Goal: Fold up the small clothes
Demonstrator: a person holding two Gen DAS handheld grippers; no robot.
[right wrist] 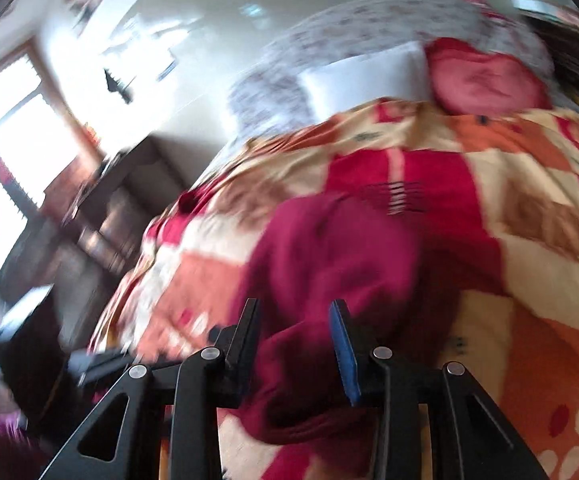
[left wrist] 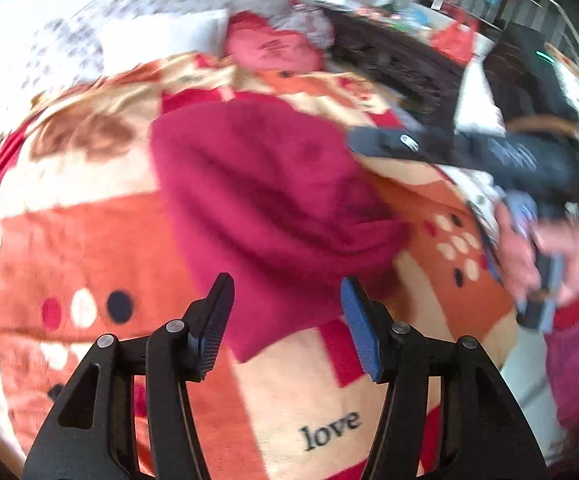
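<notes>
Progress looks early: maroon garment (left wrist: 273,184) lies bunched, unfolded, on the patterned blanket (left wrist: 69,240) over the bed. Left tongs (left wrist: 285,320) gape apart just short of it, empty. Right tongs (right wrist: 295,350) straddle a fold of cloth; grip unclear through blur.

Daylight floods your right wrist view from the window (right wrist: 5,152) at nine o'clock, blown out white; motion blur smears both views, fisheye bending every edge.
</notes>
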